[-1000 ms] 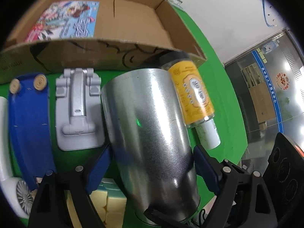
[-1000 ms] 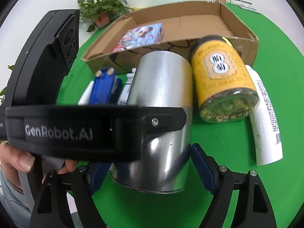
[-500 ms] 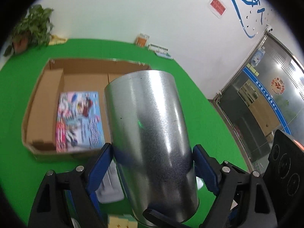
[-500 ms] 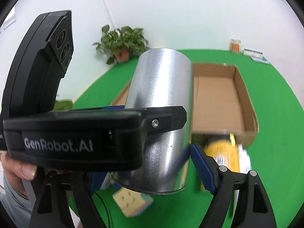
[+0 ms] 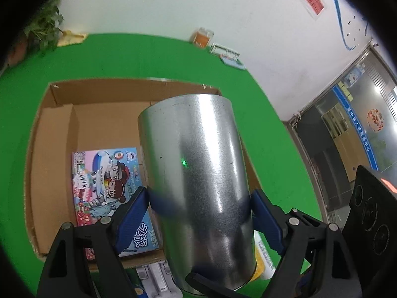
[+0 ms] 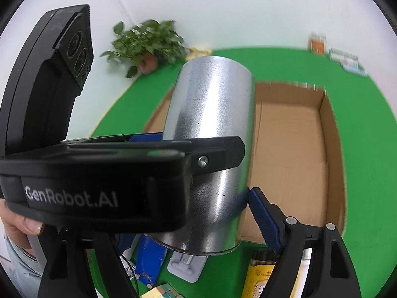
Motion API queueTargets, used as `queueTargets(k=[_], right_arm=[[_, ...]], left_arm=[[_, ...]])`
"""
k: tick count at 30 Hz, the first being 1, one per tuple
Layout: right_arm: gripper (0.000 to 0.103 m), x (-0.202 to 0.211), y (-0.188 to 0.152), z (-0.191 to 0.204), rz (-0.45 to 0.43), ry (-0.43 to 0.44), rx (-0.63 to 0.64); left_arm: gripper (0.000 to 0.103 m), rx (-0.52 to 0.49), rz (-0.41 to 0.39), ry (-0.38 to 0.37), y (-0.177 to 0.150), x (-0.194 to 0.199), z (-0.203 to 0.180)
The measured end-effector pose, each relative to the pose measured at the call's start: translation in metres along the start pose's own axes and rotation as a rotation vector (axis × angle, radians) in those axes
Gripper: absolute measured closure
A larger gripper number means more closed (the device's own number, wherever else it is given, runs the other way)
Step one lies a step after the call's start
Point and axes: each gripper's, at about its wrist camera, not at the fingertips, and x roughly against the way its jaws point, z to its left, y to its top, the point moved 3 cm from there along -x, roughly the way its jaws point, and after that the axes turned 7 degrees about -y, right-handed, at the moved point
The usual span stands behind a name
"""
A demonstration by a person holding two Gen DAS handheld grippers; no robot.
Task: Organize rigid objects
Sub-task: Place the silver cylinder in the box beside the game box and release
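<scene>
In the left wrist view, a colourful picture book lies flat in the left half of the open cardboard box on the green table. The left gripper clamps the metal cylinder between its blue pads, held in the air above the box (tilted away from the camera). In the right wrist view, the right gripper shows one blue pad touching the cylinder's right side; its other finger is hidden, so I cannot tell its grip. Below, a yellow jar lies on the table.
</scene>
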Motion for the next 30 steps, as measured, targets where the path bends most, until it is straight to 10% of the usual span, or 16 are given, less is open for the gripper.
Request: queueTargets(k=[14, 30], right_arm=[[0.023, -0.102, -0.046, -0.043, 0.168, 0.015, -0.071], [0.021, -0.114, -0.049, -0.05, 0.204, 0.027, -0.152]], left_arm=[[0.019, 0.111, 0.187, -0.009, -0.024, -0.091, 0.05], [0.02, 0.11, 0.222, -0.012, -0.016, -0.078, 0.046]])
